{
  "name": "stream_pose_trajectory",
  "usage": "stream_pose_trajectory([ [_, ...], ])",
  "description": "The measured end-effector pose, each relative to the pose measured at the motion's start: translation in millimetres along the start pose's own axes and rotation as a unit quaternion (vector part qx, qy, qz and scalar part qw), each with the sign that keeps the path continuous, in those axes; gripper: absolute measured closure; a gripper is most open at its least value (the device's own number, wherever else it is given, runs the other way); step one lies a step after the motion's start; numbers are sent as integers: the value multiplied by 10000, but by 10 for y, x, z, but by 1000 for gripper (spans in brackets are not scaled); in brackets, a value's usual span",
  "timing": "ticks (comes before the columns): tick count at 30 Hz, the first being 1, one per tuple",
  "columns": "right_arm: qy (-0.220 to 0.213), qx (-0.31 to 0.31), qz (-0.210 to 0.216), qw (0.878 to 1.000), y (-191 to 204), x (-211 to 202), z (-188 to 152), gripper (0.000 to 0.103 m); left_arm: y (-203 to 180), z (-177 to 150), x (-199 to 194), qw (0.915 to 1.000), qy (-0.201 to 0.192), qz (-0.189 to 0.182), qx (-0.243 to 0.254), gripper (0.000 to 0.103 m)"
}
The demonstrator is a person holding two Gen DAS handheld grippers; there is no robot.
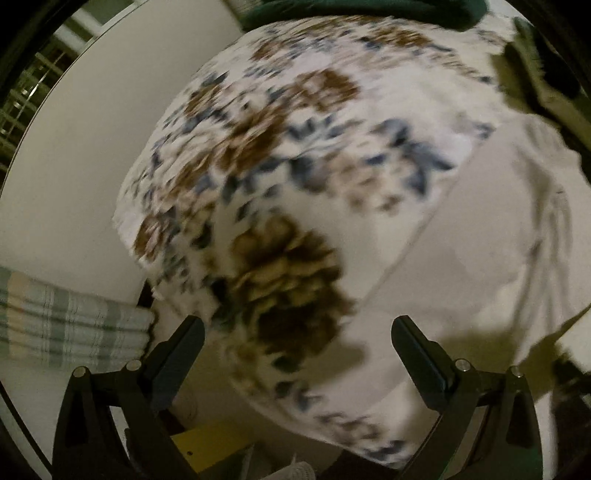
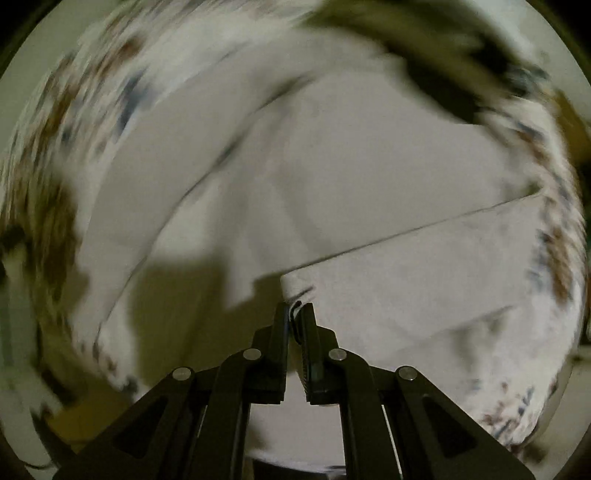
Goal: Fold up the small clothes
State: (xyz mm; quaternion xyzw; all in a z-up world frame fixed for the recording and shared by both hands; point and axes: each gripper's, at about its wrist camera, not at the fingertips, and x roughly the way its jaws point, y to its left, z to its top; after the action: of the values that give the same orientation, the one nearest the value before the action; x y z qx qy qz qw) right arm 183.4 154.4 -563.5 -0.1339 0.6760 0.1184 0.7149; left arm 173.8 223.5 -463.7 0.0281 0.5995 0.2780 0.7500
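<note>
A white cloth with brown and blue flower print (image 1: 280, 155) lies spread on the pale table, partly folded so its plain white back (image 1: 461, 236) shows on the right. My left gripper (image 1: 297, 330) is open, its jaws wide apart just above the cloth's near part, holding nothing. My right gripper (image 2: 298, 308) is shut on a corner of the same floral cloth (image 2: 406, 266), lifting the plain white back side; the printed side (image 2: 55, 177) shows blurred at the left. The right gripper also shows at the top right of the left wrist view (image 1: 532, 62).
A folded pale green plaid cloth (image 1: 70, 321) lies on the table at the left. A dark green garment (image 1: 362, 11) lies at the far edge. The bare table (image 1: 92, 147) stretches left of the floral cloth, with its rim beyond.
</note>
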Motion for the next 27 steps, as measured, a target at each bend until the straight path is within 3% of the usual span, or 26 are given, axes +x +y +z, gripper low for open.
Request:
stream_pose_trajectory([
  [3,364,-134,42,9992,229,277,-89,96,188,-103,179,9998,142,69,-92,0],
  [6,557,266,505,9968,70,350,-124,88,287,-165,322,9996,268,-79,-107,0],
  [8,563,707,1008,9908,-191,294,-158,53,340,-190,419,9983,400,-379,-165,0],
  [10,434,1057,1151,9868,-483,182,-219,43,395,-200,535,9949,567,-778,-311,0],
  [15,407,1674,796,9818,-984,-13,-376,43,434,-254,901,9799,1072,-1582,-577,0],
  [19,620,2234,606,9709,-1400,-11,-506,43,273,-335,1217,9724,1369,-1848,-397,4],
  [22,709,2611,541,9612,-1764,-62,-579,43,71,-419,1325,9683,1452,-2023,-183,24],
  [23,710,2670,508,9597,-1784,-100,-577,43,29,-433,1284,9718,1290,-1971,-134,25],
  [24,709,2717,454,9587,-1888,-135,-607,43,-1,-439,1235,9742,1123,-1957,-80,38],
  [25,689,2738,418,9584,-1934,-150,-626,43,-52,-448,1154,9762,932,-1956,37,60],
  [26,673,2735,393,9587,-1954,-166,-640,43,-84,-454,1095,9773,837,-1945,102,74],
  [27,678,2719,377,9592,-1964,-152,-658,43,-120,-455,1020,9781,740,-1941,160,98],
])
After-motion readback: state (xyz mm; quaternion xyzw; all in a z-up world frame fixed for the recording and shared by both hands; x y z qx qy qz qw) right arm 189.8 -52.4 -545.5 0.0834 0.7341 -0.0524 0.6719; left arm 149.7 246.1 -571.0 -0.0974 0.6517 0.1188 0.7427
